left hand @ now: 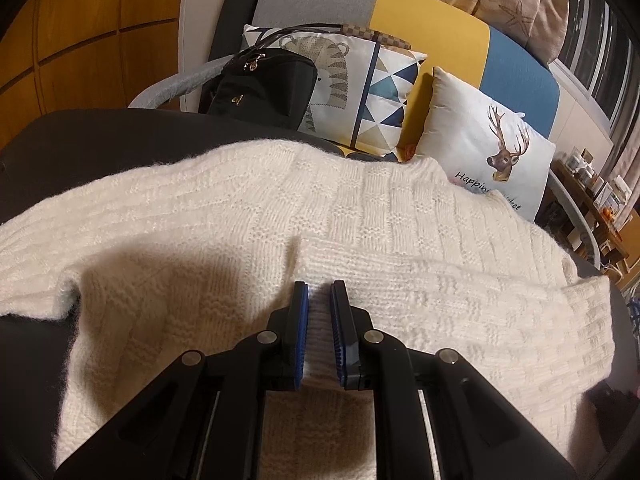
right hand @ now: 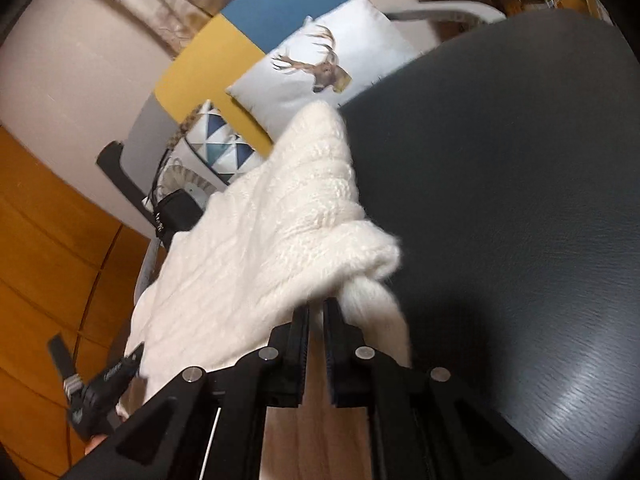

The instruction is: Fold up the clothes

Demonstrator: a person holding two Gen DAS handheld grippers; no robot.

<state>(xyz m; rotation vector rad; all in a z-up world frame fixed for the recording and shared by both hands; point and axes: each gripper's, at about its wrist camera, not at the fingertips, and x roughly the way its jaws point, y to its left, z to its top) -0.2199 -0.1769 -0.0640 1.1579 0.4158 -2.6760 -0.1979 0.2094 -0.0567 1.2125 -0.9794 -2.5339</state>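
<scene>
- Your left gripper (left hand: 320, 288) is nearly closed, blue pads pinching a ribbed fold of the white knit sweater (left hand: 248, 216). Knit shows between the pads, so that's a grip, not bare jaws.
- Sweater lies spread across the dark table (left hand: 100, 132) in the left wrist view, reaching nearly side to side. One part is doubled over toward the right, w/ a ribbed edge near the table's right end.
- Your right gripper (right hand: 316, 304) is also nearly closed. White knit sits between the fingers at the tips, and a bunched corner of the sweater (right hand: 260, 248) bulges just beyond them.
- In the right wrist view that corner looks lifted off the table (right hand: 500, 200), cloth draping back from it toward the rest of the garment. View is tilted and a bit blurred, so can't tell exactly how high.
- Left gripper's body (right hand: 100, 384) shows at lower left of the right wrist view, at the sweater's edge.
- Behind the table: a sofa in grey, yellow & blue (left hand: 432, 32), a deer-print cushion (left hand: 492, 152), a triangle-pattern cushion (left hand: 384, 96) and a black bag (left hand: 264, 88) leaning on it.
- Wood-panel wall (left hand: 88, 32) at far left. Shelf w/ small items (left hand: 592, 192) at far right, too small to identify.
</scene>
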